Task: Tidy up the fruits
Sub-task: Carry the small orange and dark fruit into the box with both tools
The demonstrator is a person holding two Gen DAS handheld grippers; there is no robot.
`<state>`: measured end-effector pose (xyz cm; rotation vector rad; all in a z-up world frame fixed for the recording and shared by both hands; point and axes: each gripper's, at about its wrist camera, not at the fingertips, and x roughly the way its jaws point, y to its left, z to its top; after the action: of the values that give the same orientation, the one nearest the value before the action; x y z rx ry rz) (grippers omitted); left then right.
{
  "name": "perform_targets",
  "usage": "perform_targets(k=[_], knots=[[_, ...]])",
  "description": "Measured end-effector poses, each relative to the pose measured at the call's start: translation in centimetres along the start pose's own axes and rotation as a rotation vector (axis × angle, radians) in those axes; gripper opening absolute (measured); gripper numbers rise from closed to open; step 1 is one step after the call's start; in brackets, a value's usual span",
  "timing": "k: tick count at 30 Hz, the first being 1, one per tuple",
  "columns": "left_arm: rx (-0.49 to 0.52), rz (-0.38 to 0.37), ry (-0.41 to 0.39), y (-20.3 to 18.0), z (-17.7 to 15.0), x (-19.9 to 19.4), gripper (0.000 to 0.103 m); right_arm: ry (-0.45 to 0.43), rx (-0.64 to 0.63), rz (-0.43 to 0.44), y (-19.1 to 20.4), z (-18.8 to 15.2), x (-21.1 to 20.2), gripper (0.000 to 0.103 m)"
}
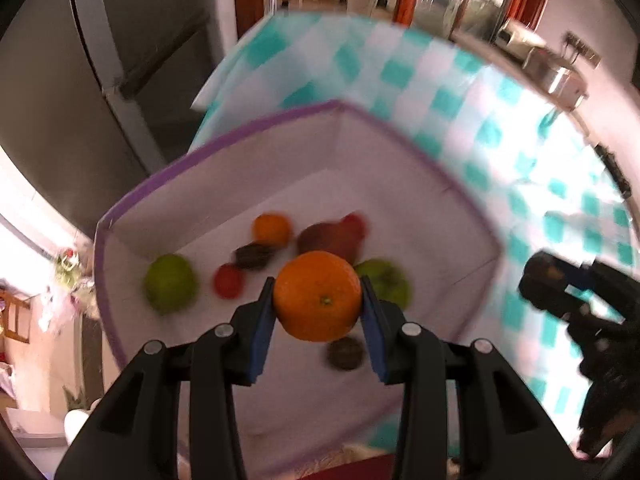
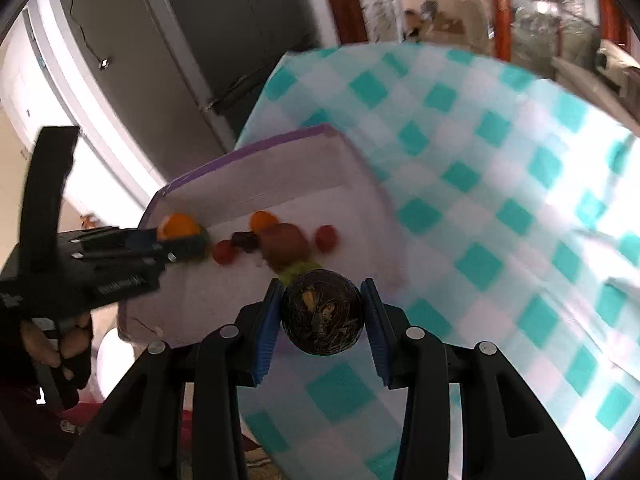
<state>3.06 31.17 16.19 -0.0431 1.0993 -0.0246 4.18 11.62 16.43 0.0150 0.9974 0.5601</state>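
Both grippers grip round fruit: orange left, dark ball right.

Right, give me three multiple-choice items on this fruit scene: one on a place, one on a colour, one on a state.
1. Where is the large orange held by the left gripper?
A. Over the purple-rimmed white fabric bin
B. On the floor
C. On the refrigerator

2. What colour are the tablecloth's checks?
A. Red
B. Teal
C. Black

3. How is the right gripper?
A. Open, empty
B. Shut on a banana
C. Shut on a dark wrinkled round fruit

A: the large orange in the left gripper sits over the purple-rimmed white fabric bin.
B: the tablecloth shows teal squares.
C: the right gripper clamps the dark wrinkled round fruit.
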Motion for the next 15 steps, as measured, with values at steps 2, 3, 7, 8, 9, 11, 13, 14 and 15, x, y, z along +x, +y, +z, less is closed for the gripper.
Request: perform_targets(k=[2, 3, 7, 8, 9, 11, 13, 14, 15], knots=[[0.022, 0.01, 0.057, 1.6, -0.1, 1.5, 0.041, 0.065, -0.061, -0.008, 2.0, 0.8, 2.4, 0.04], [0.032, 0.006, 0.082, 2.2, -0.1, 2.1, 0.041, 0.084, -0.086, -0.012, 2.8, 1.1, 3.2, 0.04], [0.119, -0.028, 0.196, 2.8, -0.7, 4.6, 0.041, 0.151, -0.145, -0.06, 4.5, 2.7, 6.6, 0.04], [0.146, -0.048, 0.237, 2.9, -0.8, 5.3, 0.041, 0.171, -0.137, -0.08, 4.4, 3.3, 7.5, 0.04], [0.161, -0.06, 0.264, 2.9, -0.9, 5.9, 0.041, 0.192, -0.103, -0.09, 3.9, 4.0, 8.5, 0.04], [0.186, -0.076, 0.306, 3.1, -1.0, 7.1, 0.041, 0.235, -0.051, -0.12, 3.0, 5.0, 10.2, 0.04], [0.215, -0.082, 0.344, 2.9, -1.1, 8.1, 0.041, 0.296, -0.051, -0.182, 2.6, 5.6, 11.9, 0.04], [0.228, -0.08, 0.355, 2.9, -1.1, 8.5, 0.041, 0.327, -0.054, -0.213, 2.5, 5.9, 12.9, 0.04], [0.241, -0.08, 0.364, 2.9, -1.0, 8.9, 0.041, 0.35, -0.054, -0.232, 2.4, 6.0, 13.6, 0.04]])
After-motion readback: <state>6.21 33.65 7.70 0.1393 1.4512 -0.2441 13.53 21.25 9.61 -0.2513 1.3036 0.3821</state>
